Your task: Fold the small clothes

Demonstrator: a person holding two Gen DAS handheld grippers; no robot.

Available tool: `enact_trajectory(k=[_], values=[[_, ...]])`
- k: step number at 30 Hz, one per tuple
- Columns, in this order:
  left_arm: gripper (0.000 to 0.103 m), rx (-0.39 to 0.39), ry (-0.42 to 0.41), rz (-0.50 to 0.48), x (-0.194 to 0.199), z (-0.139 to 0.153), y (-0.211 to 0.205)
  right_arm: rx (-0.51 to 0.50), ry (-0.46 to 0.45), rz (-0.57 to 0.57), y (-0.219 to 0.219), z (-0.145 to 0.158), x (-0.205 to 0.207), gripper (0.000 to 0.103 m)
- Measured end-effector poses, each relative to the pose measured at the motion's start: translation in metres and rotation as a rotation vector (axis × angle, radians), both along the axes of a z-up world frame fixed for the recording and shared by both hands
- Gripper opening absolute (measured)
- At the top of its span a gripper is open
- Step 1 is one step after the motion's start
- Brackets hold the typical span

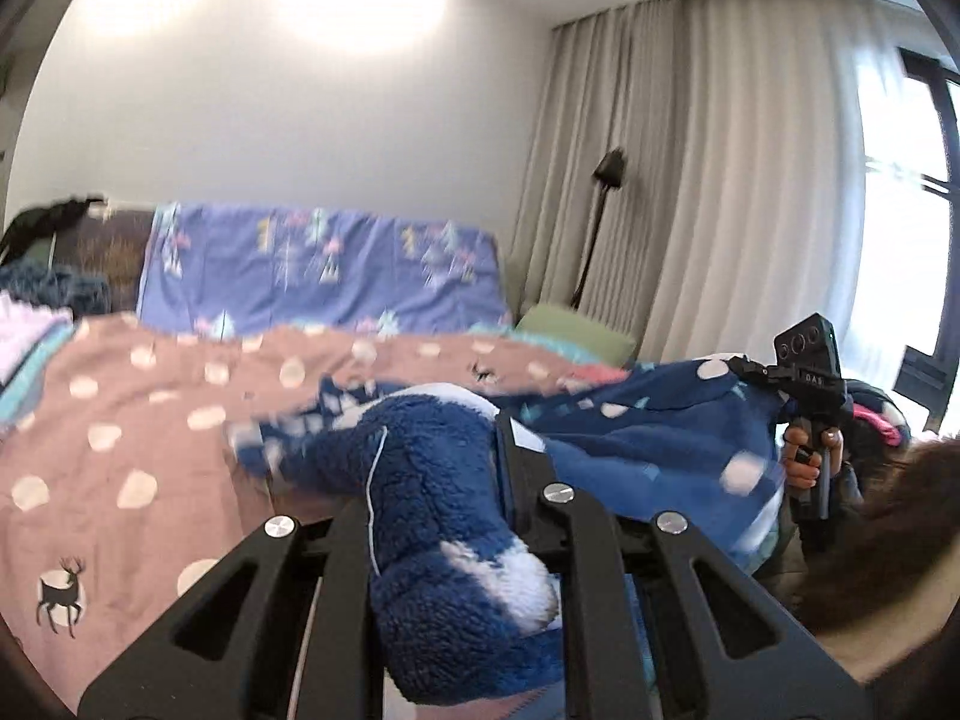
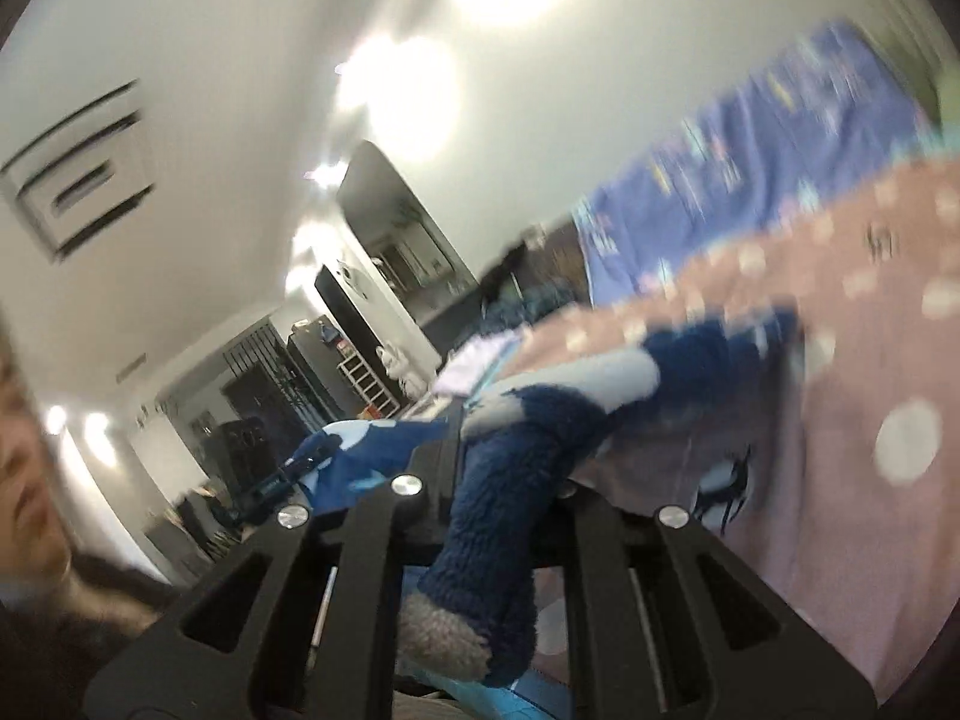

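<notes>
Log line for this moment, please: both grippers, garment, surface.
left gripper: shut on blue fleece garment | right gripper: shut on same garment | garment: lifted, stretched between them | below: pink dotted bedspread

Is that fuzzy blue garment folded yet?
Not folded. The blue fleece garment hangs bunched between the left gripper and right gripper, lifted above the pink dotted bedspread.

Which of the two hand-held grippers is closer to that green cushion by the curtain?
Right, probably. The right hand-held gripper is beside the green cushion; the left hand-held gripper is nearer the camera, over the pink bedspread.
</notes>
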State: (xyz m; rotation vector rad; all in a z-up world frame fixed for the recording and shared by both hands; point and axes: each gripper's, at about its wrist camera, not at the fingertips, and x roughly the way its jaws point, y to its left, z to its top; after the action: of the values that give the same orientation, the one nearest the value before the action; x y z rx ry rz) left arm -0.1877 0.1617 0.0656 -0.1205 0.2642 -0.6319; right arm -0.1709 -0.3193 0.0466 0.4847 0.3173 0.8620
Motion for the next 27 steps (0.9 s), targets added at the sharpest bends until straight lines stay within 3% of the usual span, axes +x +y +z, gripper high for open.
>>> enact_trajectory(k=[2, 3, 7, 10, 16, 23, 27], values=[[0.017, -0.022, 0.006, 0.004, -0.010, -0.003, 0.005, -0.023, -0.064, -0.039, -0.008, 0.000, -0.023, 0.012], [0.017, -0.029, 0.034, 0.009, -0.008, -0.011, 0.007, -0.030, -0.052, -0.053, -0.009, -0.003, -0.020, 0.012], [0.016, -0.059, 0.213, 0.046, 0.037, -0.055, 0.003, -0.028, 0.163, -0.114, -0.008, -0.046, 0.022, 0.012], [0.016, -0.045, 0.279, 0.072, 0.065, -0.079, -0.005, -0.025, 0.276, -0.162, -0.005, -0.073, 0.057, 0.012], [0.016, -0.023, 0.282, 0.083, 0.098, -0.079, -0.010, -0.026, 0.308, -0.204, 0.003, -0.076, 0.101, 0.012], [0.017, 0.017, 0.243, 0.122, 0.146, -0.064, -0.012, 0.002, 0.283, -0.229, 0.003, -0.068, 0.161, 0.012], [0.018, 0.058, 0.267, 0.158, 0.184, -0.082, -0.017, -0.032, 0.311, -0.277, 0.004, -0.087, 0.200, 0.013]])
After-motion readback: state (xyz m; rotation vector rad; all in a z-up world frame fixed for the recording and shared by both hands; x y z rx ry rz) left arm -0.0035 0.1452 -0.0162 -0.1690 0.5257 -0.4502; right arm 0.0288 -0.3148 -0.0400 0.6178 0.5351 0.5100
